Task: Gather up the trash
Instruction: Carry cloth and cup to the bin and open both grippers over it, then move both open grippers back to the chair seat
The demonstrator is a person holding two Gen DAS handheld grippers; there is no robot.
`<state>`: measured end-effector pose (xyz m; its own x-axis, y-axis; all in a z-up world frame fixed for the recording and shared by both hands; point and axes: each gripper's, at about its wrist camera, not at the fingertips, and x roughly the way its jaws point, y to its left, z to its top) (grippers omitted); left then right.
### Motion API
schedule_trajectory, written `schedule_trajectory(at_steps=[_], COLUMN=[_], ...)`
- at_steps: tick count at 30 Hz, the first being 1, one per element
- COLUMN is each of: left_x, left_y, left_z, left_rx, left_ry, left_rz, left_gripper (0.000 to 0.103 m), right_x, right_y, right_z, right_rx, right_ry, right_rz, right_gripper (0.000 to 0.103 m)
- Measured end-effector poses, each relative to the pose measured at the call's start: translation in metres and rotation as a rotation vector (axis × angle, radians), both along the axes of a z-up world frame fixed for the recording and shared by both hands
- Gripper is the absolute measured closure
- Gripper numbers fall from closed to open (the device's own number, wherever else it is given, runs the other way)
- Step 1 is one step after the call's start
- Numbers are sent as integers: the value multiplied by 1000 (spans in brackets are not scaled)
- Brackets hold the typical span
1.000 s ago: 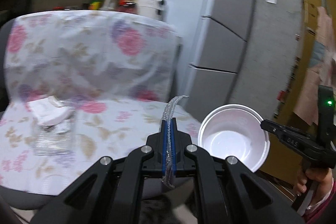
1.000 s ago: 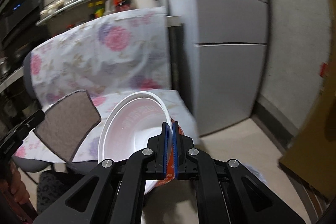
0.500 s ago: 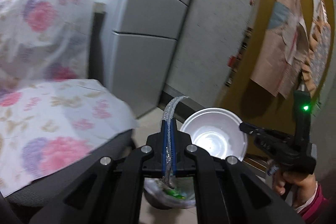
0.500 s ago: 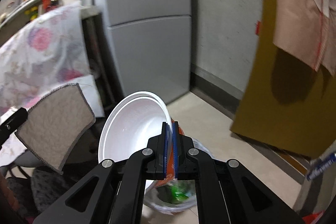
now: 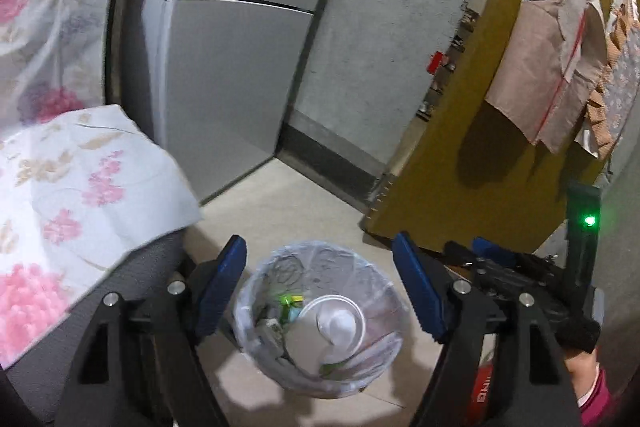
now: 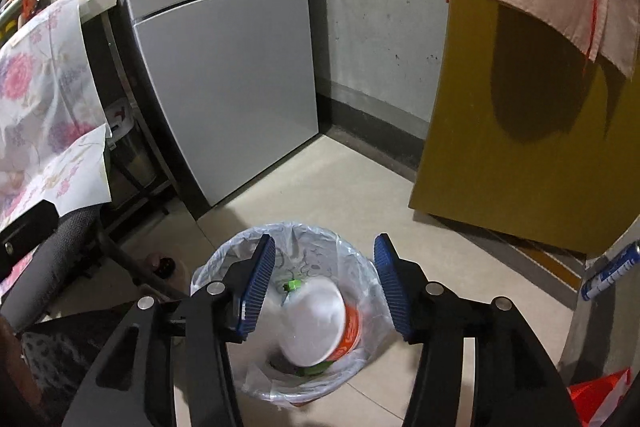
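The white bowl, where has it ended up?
The white bowl is in the lined trash bin on the floor, below the right tool, whose jaws are opening, near the grey fridge.

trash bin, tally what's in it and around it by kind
lined trash bin: 1
white disposable bowl in the bin: 1
green scraps in the bin: 1 cluster, pieces too small to count
hand-held gripper above the bin: 2, left hand-held gripper and right hand-held gripper, jaws opening, nothing between them
total: 5

Only upside-down white letters, roughly "DNIC", show on a red package [image 5: 486,393].
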<state>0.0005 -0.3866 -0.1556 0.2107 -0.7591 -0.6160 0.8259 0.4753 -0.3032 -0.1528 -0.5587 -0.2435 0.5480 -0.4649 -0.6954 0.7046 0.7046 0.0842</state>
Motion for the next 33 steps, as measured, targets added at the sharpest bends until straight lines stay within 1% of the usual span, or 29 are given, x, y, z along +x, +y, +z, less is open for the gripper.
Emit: schedule_trajectory(at_steps=[2,4,6,9,11,12,13,14,16,21,22,23,26,29,31,33], left_x=[6,11,17,26,33,36,40,42,49,64,67,71,82,102,115,138], left_y=[13,33,50,91,123,136,155,169,205,289,304,326,375,417,438,459], left_z=[7,15,21,29,35,37,40,43,48,58,59,61,68,71,68,62], left_rx=[-1,-1,12,41,62,71,74,77,99,128,136,142,133,137,137,130], left_ry=[-32,-71,-102,-165,-188,-189,-185,-182,-177,-161,-164,-161,-149,-132,-98,-51], left_rz=[33,84,133,223,299,333,371,401,478,665,706,760,884,980,1015,1052], left_gripper=[30,30,30,30,30,30,30,30,30,29,29,29,29,29,29,29], right_x=[-4,-5,-5,2,13,21,33,43,70,134,143,157,187,219,241,257], right_y=[4,11,27,55,77,87,101,111,142,220,231,251,298,337,362,383], right_z=[12,29,51,78,90,95,99,102,108,129,132,136,142,142,138,133], right_rx=[-7,-35,-78,-139,-151,-151,-152,-148,-124,-115,-117,-124,-145,-135,-131,-139], right_ry=[-37,-74,-126,-188,-227,-238,-240,-240,-246,-255,-252,-251,-246,-228,-209,-194], right_rz=[0,8,34,95,166,205,256,299,421,678,712,768,881,959,1001,1030], right_gripper=[49,49,51,53,62,66,74,78,82,80,80,80,80,79,79,79])
